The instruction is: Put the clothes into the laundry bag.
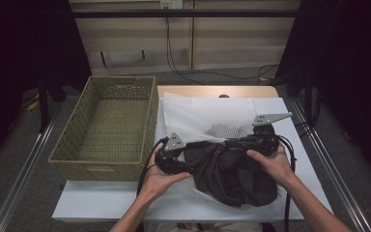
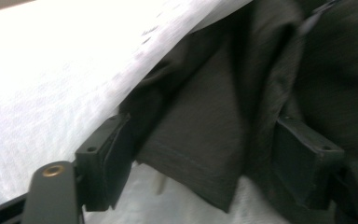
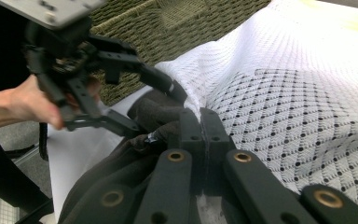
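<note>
Your left gripper [image 1: 186, 164] sits near the front-left part of the white-covered table [image 1: 92, 200], jaws spread fairly wide. A hem fold of the dark brown cloth garment [image 1: 234, 174] hangs between them in the left gripper view [image 2: 200, 154], but neither pad presses it. No grip there.

Your right gripper [image 1: 232, 141] is clamped tight, jaws pressed together on the upper edge of the white mesh laundry bag [image 1: 207, 116]. In the right gripper view the pads pinch the mesh bag's rim [image 3: 200, 114] right where the garment [image 3: 121, 182] bulges out beside it. Whether some dark cloth is caught in the pinch too, can't tell.

The garment lies bunched at the middle-front of the table, between your two hands, partly inside the bag's mouth and spilling toward the front edge. The bag spreads back toward the far edge of the table; its dotted lining shows just behind the garment.

An olive-green woven rectangular basket [image 1: 108, 125] stands at the left edge of the table, just beside your left gripper, which is not touching it.
</note>
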Available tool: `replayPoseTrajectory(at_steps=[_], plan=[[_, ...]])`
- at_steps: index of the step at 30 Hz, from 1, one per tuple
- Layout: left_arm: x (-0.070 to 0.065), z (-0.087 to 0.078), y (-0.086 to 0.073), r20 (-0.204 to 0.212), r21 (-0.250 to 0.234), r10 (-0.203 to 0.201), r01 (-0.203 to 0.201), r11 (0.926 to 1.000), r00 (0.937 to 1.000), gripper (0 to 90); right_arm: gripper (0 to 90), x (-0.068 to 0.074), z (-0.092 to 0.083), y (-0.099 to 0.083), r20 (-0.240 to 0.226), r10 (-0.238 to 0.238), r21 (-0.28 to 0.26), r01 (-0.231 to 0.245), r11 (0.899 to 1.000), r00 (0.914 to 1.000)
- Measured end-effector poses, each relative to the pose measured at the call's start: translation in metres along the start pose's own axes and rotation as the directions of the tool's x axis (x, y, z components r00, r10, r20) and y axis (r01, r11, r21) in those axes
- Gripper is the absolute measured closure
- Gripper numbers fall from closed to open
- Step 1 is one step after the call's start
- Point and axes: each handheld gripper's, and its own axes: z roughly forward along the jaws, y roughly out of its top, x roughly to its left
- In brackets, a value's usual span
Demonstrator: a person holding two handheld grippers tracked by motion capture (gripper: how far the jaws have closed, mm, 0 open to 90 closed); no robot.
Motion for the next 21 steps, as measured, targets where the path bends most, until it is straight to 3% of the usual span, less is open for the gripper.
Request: replayPoseTrajectory(at_steps=[2,5,6,8,11,16,21], plan=[[0.002,0.005,0.000,0.019,0.019,-0.002,0.002,0.9998,0.9998,43.8,90.0,0.000,0.000,0.000,0.001,-0.003,0.001,0.003,1.000,1.0000],[-0.001,0.006,0.003,0.069,-0.003,0.008,-0.008,1.0000,0.9976,80.5,90.0,0.000,0.000,0.000,0.001,-0.004,0.000,0.004,1.000,1.0000],[-0.005,0.006,0.005,0.064,-0.017,0.022,-0.021,0.9996,0.9977,82.8,90.0,0.000,0.000,0.001,-0.001,-0.003,0.000,0.003,1.000,1.0000],[-0.011,0.005,0.009,0.118,-0.026,0.026,-0.023,0.9994,0.9927,85.6,90.0,0.000,0.000,0.001,0.000,-0.004,-0.004,0.004,1.000,1.0000],[-0.020,0.009,0.017,0.161,-0.027,0.040,-0.036,0.9990,0.9862,87.2,90.0,0.000,-0.001,0.001,0.000,-0.001,-0.005,0.001,1.000,1.0000],[-0.030,0.030,0.023,0.235,-0.049,0.032,-0.021,0.9986,0.9714,87.3,90.0,0.001,-0.001,0.003,0.001,-0.003,-0.015,0.003,1.000,1.0000],[-0.027,0.048,0.024,0.204,-0.040,0.032,-0.024,0.9989,0.9785,87.5,90.0,0.004,-0.001,0.005,-0.014,-0.003,-0.025,0.003,1.000,0.9999]])
